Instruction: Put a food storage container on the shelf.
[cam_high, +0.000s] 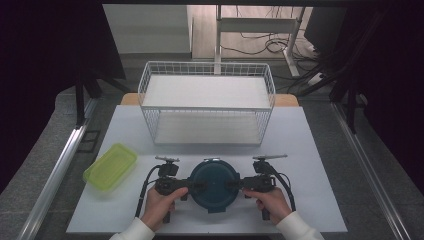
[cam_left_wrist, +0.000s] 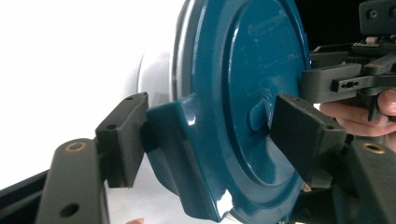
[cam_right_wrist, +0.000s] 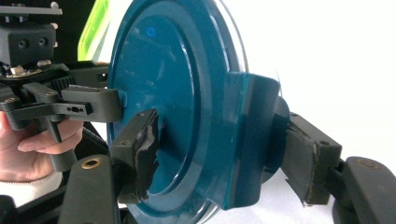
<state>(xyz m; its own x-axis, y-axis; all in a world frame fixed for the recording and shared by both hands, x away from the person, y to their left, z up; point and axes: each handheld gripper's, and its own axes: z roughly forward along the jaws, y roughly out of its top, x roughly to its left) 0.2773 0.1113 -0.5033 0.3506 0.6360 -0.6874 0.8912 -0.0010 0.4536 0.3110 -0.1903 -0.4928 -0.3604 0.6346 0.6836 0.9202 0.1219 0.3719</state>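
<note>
A round container with a dark teal lid (cam_high: 215, 185) sits on the white table (cam_high: 300, 150) near its front edge. My left gripper (cam_high: 196, 185) comes in from the left and my right gripper (cam_high: 235, 184) from the right. In the left gripper view, my left gripper (cam_left_wrist: 210, 140) straddles a lid latch of the container (cam_left_wrist: 233, 70), one pad (cam_left_wrist: 123, 140) against the latch and the other on the lid top. In the right gripper view, my right gripper (cam_right_wrist: 224, 158) clamps the opposite latch of the container (cam_right_wrist: 177, 84), with pads above and below.
A flat lime-green lidded box (cam_high: 111, 166) lies at the table's left. A white wire two-tier basket (cam_high: 207, 100) stands at the back centre. Bare table surface lies between the basket and the container.
</note>
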